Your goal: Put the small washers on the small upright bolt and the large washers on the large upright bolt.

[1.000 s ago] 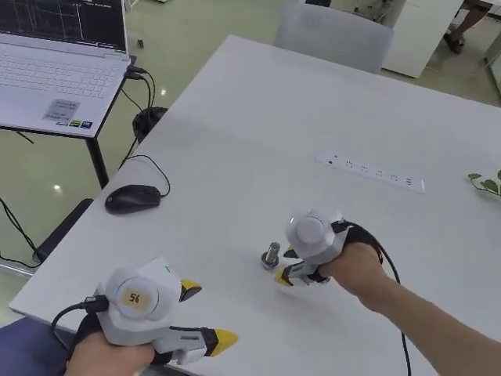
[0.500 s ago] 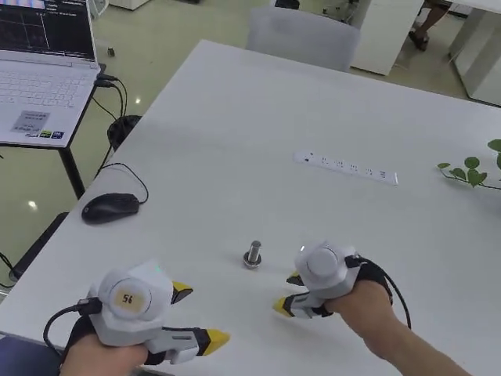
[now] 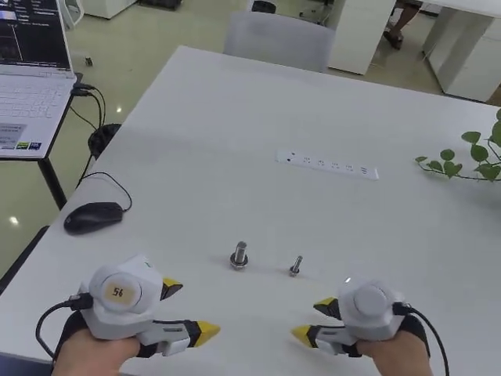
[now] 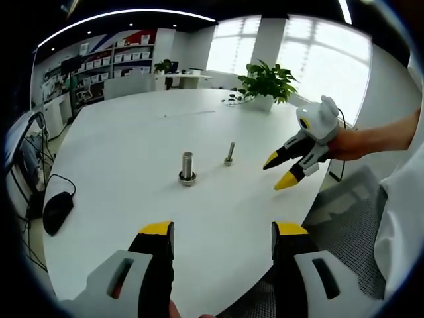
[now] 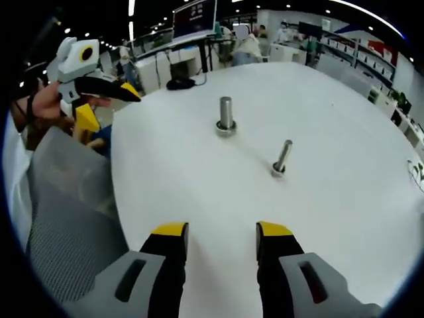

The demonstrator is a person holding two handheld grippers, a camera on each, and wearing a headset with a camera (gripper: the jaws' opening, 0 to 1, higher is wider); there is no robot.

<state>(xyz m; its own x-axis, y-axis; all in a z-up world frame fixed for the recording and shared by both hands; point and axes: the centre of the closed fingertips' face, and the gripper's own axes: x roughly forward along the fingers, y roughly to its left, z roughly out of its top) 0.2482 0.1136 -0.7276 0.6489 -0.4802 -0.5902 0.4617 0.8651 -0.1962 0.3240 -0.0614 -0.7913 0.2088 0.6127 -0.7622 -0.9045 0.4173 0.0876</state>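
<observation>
My right tool (image 3: 311,319): pulled back from large bolt (image 3: 239,256), jaws apart, empty. Left tool (image 3: 190,309): apart, empty. Small bolt (image 3: 295,266): now uncovered. Placing probably done.

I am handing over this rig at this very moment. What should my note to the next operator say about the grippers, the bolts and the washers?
Left gripper: open, holds nothing, over the near edge of the table.
Right gripper: open, holds nothing, also at the near edge.
Large bolt and small bolt: both upright, side by side but apart, just ahead of the grippers.
Done: each bolt has a wider ring at its foot. I cannot tell if these are washers or the bolt heads.
Left: look closely at both bolts first, then place any washers that remain.
</observation>
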